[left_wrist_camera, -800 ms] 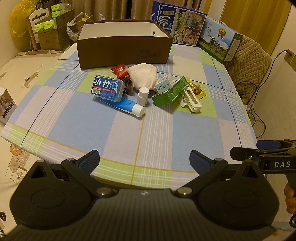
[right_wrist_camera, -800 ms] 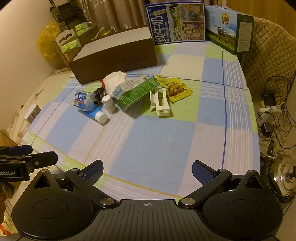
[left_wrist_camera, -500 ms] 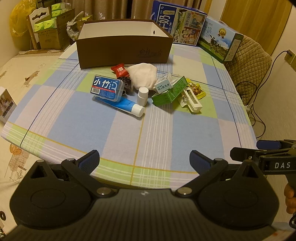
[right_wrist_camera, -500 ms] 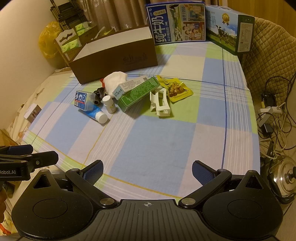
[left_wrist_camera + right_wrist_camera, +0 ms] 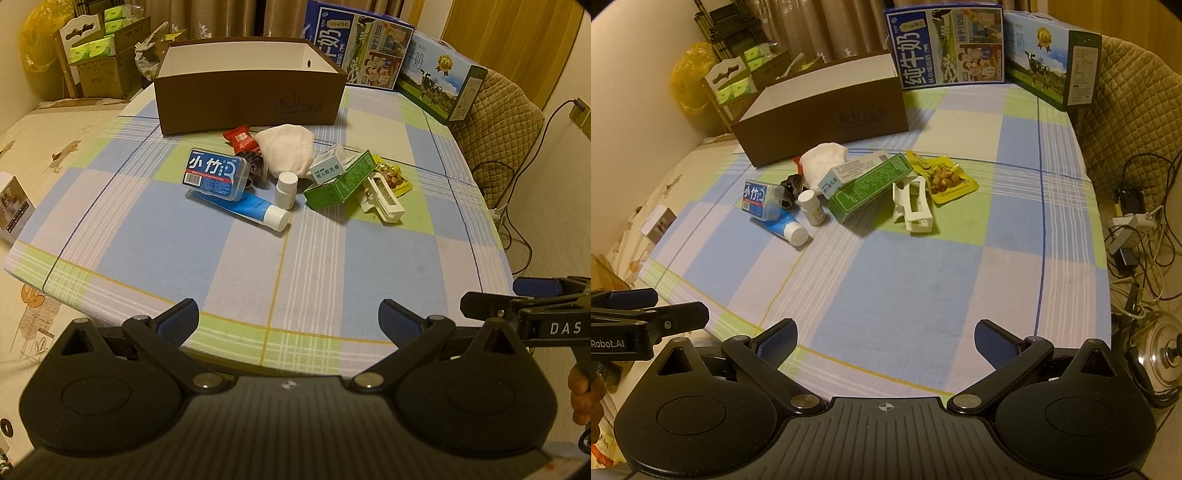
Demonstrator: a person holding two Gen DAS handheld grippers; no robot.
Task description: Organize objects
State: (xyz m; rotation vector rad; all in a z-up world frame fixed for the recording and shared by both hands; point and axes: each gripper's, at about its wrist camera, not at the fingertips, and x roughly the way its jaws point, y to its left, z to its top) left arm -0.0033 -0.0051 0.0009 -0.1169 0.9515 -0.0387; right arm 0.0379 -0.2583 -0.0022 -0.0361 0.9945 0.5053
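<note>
Nothing has changed over the last second: left gripper [image 5: 288, 317] and right gripper [image 5: 884, 339] hover at the tabletop's [image 5: 184, 258] near edge, fingers spread and empty, the clutter [image 5: 295, 177] untouched mid-table before the brown box [image 5: 247, 99], so sorting has not begun.

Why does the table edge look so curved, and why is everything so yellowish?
Left wrist view: the fisheye lens bows the checked tablecloth; warm indoor light tints it all. Right wrist view: same bending, dark corners, and the brown box casts a soft shadow.
</note>
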